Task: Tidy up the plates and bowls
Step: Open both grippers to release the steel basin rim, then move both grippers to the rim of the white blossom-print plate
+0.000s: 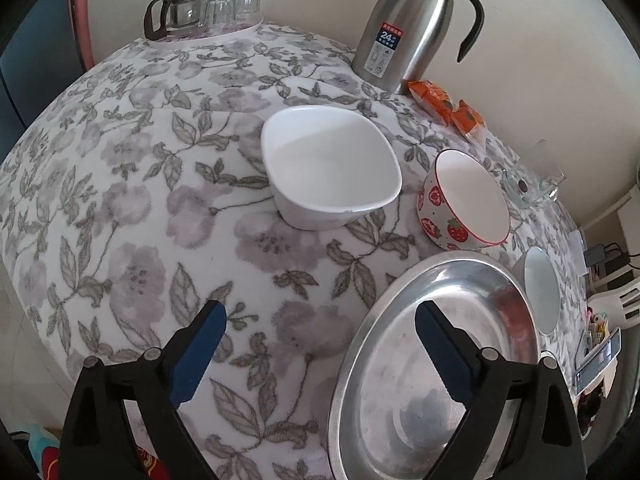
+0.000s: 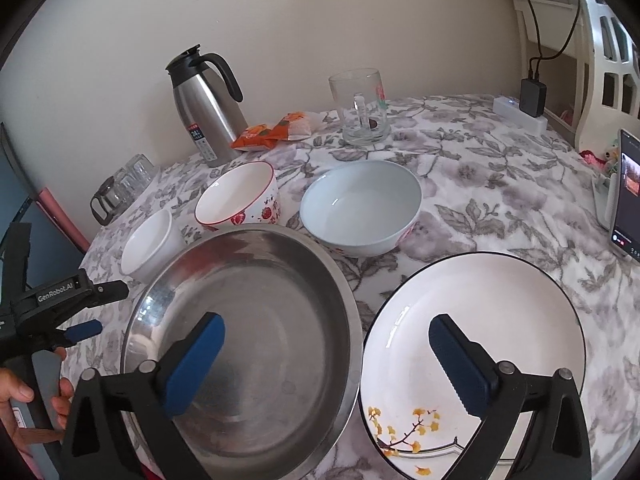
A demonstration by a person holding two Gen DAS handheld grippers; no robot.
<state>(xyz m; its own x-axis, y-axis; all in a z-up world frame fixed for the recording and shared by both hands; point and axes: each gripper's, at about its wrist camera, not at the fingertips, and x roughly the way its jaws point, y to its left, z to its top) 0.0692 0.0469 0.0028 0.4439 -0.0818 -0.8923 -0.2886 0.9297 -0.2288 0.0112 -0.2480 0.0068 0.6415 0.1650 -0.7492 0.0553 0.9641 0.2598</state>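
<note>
Now both grippers, left (image 1: 320,332) and right (image 2: 326,334), tilt downward, jaws spread wide, holding nothing

both wrist views look steeply down, close over table – left one further left; share steel basin (image 1: 436,360) (image 2: 248,320).

the left gripper (image 2: 86,308) carried "genrobot.ai" on its black body; left of the steel plate (image 2: 248,340), the steel flask (image 1: 404,28) behind it showed "24" on its label.

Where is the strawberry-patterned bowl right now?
In the right wrist view, the strawberry bowl stands behind the steel plate, between the small white bowl and the pale blue bowl.
</note>
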